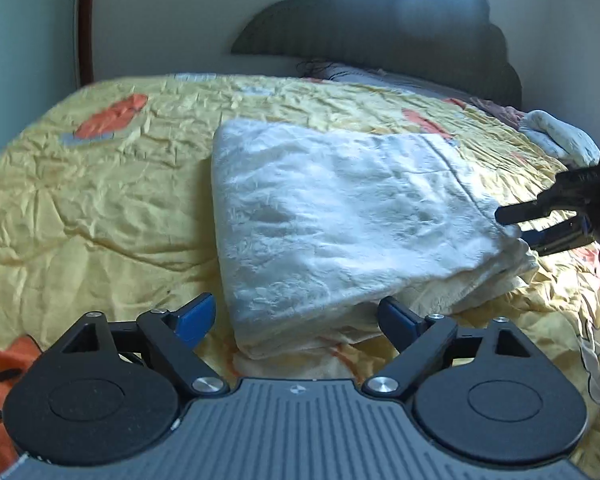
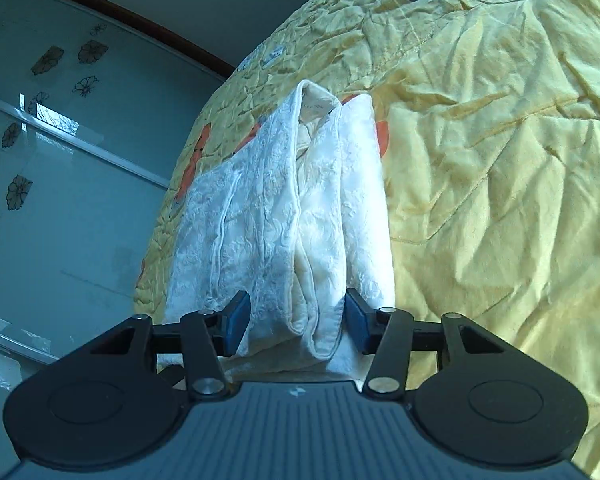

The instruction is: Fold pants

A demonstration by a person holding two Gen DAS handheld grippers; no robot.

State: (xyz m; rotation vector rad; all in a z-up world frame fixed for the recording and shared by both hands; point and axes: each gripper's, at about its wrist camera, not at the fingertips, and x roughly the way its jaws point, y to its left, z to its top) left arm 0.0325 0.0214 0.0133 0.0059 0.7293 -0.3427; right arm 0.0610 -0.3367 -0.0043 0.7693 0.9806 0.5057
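The white, soft, bumpy-patterned pants (image 1: pixel 340 216) lie folded into a thick square in the middle of the bed, on the crinkled yellow bedspread with orange pictures (image 1: pixel 100 200). A dark rounded headboard (image 1: pixel 400 16) stands at the far end.

The left gripper (image 1: pixel 296 316) is spread wide. It sits at the near edge of the pile, with one blue pad on each side of the near corner, and it holds nothing. The right gripper (image 2: pixel 296 324) is at the right side of the pile. Its jaws are partly apart, with a fat bunch of folded layers between them. The blue pads look close to the cloth, but I cannot tell if they press it or only sit around it.

What could go wrong? The bunch between the right jaws is thick and made of many loose layers. If the gripper pulls while it pinches only some of them, the rest may slip out and the fold could fall open. The bedspread is soft and wrinkly too, so a low gripper could grab it along with the pants.

A small cloth tag (image 2: pixel 316 107) shows inside the far end of the pants. It has letters on it, but they are too small to read.
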